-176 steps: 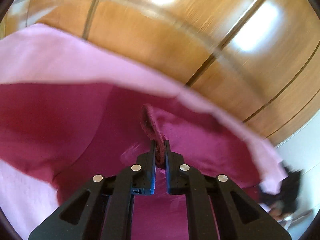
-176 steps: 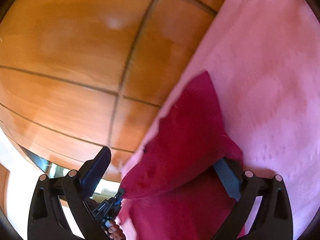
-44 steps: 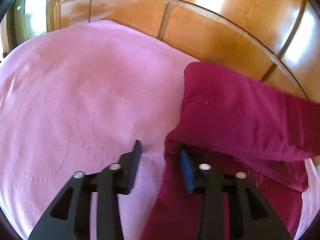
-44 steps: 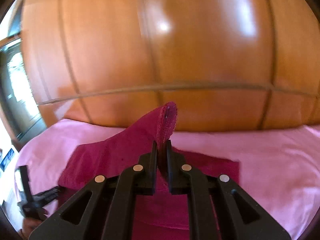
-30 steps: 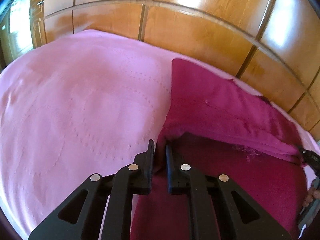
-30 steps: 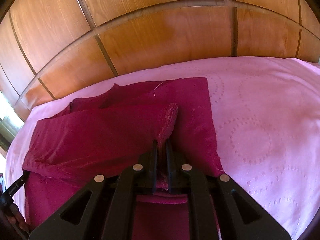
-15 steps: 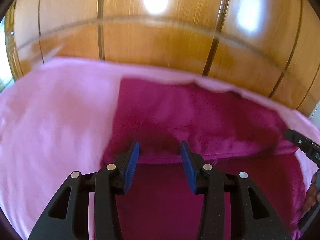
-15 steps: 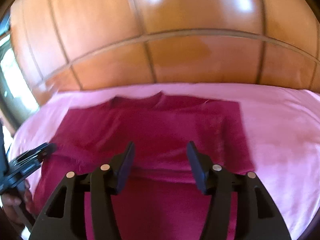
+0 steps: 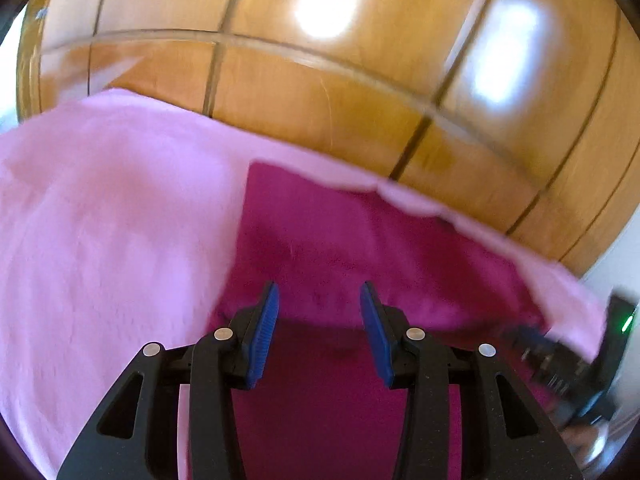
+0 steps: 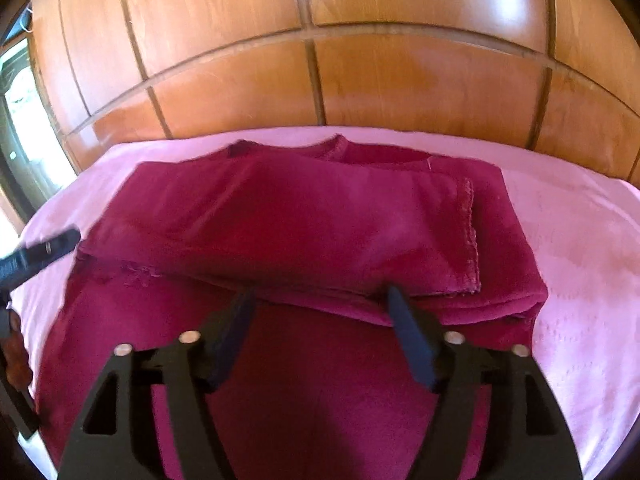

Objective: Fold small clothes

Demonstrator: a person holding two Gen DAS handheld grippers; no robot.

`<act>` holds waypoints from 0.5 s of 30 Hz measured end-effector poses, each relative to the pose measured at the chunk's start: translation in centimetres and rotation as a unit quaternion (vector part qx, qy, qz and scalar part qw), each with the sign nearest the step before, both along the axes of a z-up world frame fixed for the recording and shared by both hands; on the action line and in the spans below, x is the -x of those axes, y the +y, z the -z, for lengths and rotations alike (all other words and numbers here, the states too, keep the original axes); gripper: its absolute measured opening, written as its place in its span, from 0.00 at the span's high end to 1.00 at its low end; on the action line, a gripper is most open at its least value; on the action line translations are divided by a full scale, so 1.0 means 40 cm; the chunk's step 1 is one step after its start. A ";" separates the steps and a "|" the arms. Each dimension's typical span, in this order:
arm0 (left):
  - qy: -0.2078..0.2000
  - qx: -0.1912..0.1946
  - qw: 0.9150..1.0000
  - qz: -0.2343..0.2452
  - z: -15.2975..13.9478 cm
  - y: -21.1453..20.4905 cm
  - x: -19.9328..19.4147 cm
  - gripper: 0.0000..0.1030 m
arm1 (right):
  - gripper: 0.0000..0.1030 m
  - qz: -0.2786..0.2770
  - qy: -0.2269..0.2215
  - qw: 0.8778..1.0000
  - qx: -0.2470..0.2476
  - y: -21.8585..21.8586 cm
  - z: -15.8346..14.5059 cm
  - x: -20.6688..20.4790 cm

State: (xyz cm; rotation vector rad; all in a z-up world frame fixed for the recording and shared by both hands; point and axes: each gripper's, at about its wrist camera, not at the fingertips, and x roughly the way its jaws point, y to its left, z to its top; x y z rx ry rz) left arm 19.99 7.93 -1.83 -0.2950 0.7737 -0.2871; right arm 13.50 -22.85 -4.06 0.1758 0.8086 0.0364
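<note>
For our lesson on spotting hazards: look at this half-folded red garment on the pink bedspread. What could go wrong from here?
1. The folded flap lies loose, and its frayed hem could snag on a jaw.
2. The right gripper, jaws opening and empty, hovers over the fold line and could drag it askew.
3. The garment reaches the bedspread edge and might slide off.

I see a pale pink quilted bedspread (image 10: 580, 248) with faint stitched circle patterns spread across the bed. Behind it stands a glossy orange-brown wooden panelled wall (image 10: 400, 76), its panels divided by dark grooves, with bright light patches reflecting off it (image 9: 328, 4). At far left I see a window (image 10: 20, 108).
</note>
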 end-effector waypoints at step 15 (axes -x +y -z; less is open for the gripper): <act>0.172 0.163 0.971 -0.028 0.134 0.113 -0.369 0.72 | 0.27 0.023 -0.015 1.000 -0.012 -0.009 -0.023 -0.146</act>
